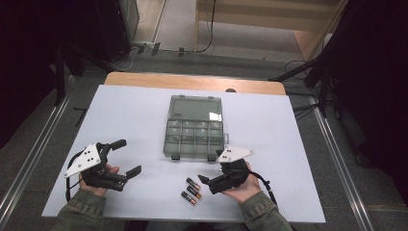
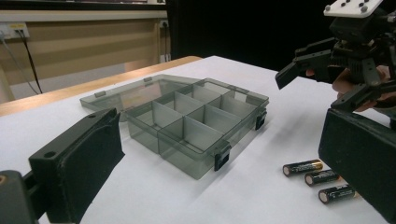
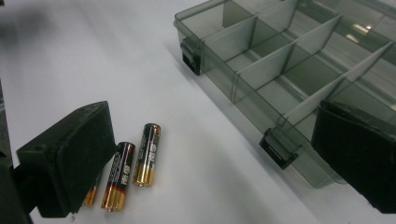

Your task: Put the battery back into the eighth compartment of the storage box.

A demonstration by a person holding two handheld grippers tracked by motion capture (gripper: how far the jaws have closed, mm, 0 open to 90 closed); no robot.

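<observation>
Batteries, three of them, black with copper-coloured ends, lie side by side on the white counter near the front edge, a little right of centre. They are close together and roughly parallel, angled slightly, none of them held. In the right gripper view one is partly hidden behind the left finger, while the other two lie bare just beside it.

The right gripper, black with a white three-cornered plate on top, sits in the person's right hand just right of the batteries. Its fingers stand wide apart and hold nothing. From its own camera they frame the batteries on one side and the near corner of the box on the other.

The left gripper, of the same make, is held in the left hand at the near left of the counter, well apart from the batteries. Its fingers are also spread wide and empty, pointing right toward the middle of the counter.

A smoky grey, see-through plastic organiser box lies at the centre of the counter, just beyond the batteries. Its lid is folded flat back on the far side. Thin partitions split the tray into small compartments, and those I can see into have nothing in them. Two dark latches sit on the near wall, facing the batteries.

Green sleeves cover both forearms at the near edge.
</observation>
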